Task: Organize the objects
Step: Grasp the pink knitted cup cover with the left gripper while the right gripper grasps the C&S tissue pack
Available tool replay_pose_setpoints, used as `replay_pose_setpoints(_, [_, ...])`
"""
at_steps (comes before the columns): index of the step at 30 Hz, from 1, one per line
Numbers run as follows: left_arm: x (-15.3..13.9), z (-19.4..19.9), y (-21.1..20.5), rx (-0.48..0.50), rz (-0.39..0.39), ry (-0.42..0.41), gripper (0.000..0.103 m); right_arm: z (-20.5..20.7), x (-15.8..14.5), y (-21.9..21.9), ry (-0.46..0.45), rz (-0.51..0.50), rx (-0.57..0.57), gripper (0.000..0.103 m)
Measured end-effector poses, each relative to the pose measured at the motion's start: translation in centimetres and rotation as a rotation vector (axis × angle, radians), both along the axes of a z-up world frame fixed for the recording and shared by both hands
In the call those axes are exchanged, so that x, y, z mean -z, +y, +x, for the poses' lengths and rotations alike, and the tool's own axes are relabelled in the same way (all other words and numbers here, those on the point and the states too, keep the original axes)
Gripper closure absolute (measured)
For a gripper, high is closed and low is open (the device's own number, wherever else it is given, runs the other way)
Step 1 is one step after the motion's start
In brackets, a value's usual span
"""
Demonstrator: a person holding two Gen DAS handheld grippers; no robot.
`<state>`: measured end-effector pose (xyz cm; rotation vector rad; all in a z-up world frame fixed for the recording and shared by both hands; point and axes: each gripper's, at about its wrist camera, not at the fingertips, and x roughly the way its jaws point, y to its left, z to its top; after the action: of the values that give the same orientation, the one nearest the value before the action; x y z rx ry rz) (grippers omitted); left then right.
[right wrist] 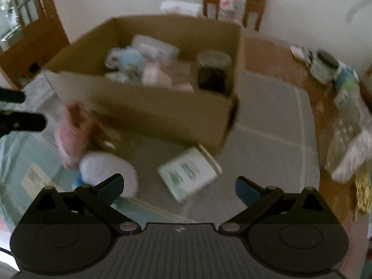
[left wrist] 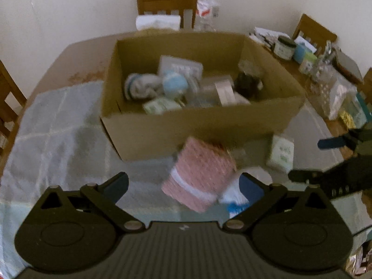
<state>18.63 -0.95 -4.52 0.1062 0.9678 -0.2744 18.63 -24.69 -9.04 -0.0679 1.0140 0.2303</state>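
An open cardboard box (left wrist: 144, 134) stands on the table and holds several items; it also shows in the right wrist view (right wrist: 162, 114). A pink knitted roll with a white band (left wrist: 200, 174) lies in front of the box, just ahead of my left gripper (left wrist: 183, 183), whose jaws stand wide open and empty. The roll shows at the left in the right wrist view (right wrist: 72, 132). A white pack with green print (right wrist: 189, 173) lies ahead of my right gripper (right wrist: 179, 186), which is open and empty. The pack also shows in the left wrist view (left wrist: 281, 153). Both views are blurred.
A pale blue checked cloth (left wrist: 58, 127) covers the near table. A white round object (right wrist: 109, 169) lies by the roll. Jars, packets and papers (left wrist: 325, 69) crowd the table's right side. Wooden chairs (left wrist: 167, 2) stand against the wall.
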Motion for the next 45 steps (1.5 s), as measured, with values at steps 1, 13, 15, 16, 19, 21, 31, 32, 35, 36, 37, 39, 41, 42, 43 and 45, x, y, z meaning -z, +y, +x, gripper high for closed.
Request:
replay_pose_setpoints(1, [0.4, -0.2, -0.3, 0.004, 0.007, 0.0, 0.002, -0.1, 0.3, -0.4, 0.004, 0.001, 0.006, 0.0])
replay_pose_setpoints(13, [3.0, -1.3, -2.1, 0.057, 0.084, -0.006, 0.002, -1.4, 3.1, -1.8, 0.02, -0.075, -0.061, 0.0])
replay_pose_setpoints(15, [3.4, -1.4, -2.1, 0.07, 0.098, -0.007, 0.002, -1.6, 3.6, -1.7, 0.019, -0.092, -0.084, 0.0])
replay_pose_setpoints(16, [3.6, -1.3, -2.2, 0.075, 0.105, -0.006, 0.002, -1.6, 3.8, -1.7, 0.02, -0.101, -0.097, 0.0])
replay_pose_setpoints(19, [4.0, -1.0, -2.3, 0.086, 0.12, 0.004, 0.002, -1.4, 4.1, -1.6, 0.006, -0.102, -0.131, 0.0])
replay_pose_setpoints(21, [4.3, -0.8, -2.5, 0.094, 0.128, 0.006, 0.002, -1.1, 4.1, -1.6, 0.002, -0.097, -0.148, 0.0])
replay_pose_setpoints(31, [4.7, 1.0, -2.4, 0.119, 0.165, -0.024, 0.003, 1.7, 4.2, -1.5, 0.0, -0.063, -0.239, 0.0])
replay_pose_setpoints(32, [4.8, 1.2, -2.4, 0.126, 0.163, -0.026, 0.003, 2.0, 4.1, -1.4, -0.002, -0.064, -0.247, 0.0])
replay_pose_setpoints(35, [5.0, 1.7, -2.3, 0.141, 0.157, -0.025, 0.004, 2.4, 4.1, -1.1, -0.006, -0.068, -0.277, 0.0])
replay_pose_setpoints(36, [5.0, 1.8, -2.3, 0.15, 0.151, -0.023, 0.005, 2.6, 4.1, -0.9, -0.007, -0.069, -0.285, 0.0])
replay_pose_setpoints(37, [5.1, 2.0, -2.3, 0.158, 0.148, -0.022, 0.006, 2.7, 4.1, -0.7, -0.008, -0.07, -0.293, 0.0])
replay_pose_setpoints(39, [5.2, 2.3, -2.2, 0.167, 0.14, -0.02, 0.007, 3.0, 4.1, -0.4, -0.011, -0.073, -0.306, 0.0])
replay_pose_setpoints(41, [5.2, 2.4, -2.2, 0.182, 0.133, -0.018, 0.01, 3.1, 4.0, -0.1, -0.016, -0.08, -0.323, 0.0])
replay_pose_setpoints(42, [5.3, 2.5, -2.2, 0.191, 0.13, -0.017, 0.011, 3.1, 3.9, 0.1, -0.022, -0.085, -0.334, 0.0])
replay_pose_setpoints(43, [5.3, 2.6, -2.1, 0.199, 0.128, -0.015, 0.014, 3.2, 3.9, 0.2, -0.025, -0.088, -0.342, 0.0])
replay_pose_setpoints(45, [5.4, 2.8, -2.1, 0.214, 0.123, -0.012, 0.019, 3.2, 3.8, 0.4, -0.026, -0.085, -0.355, 0.003])
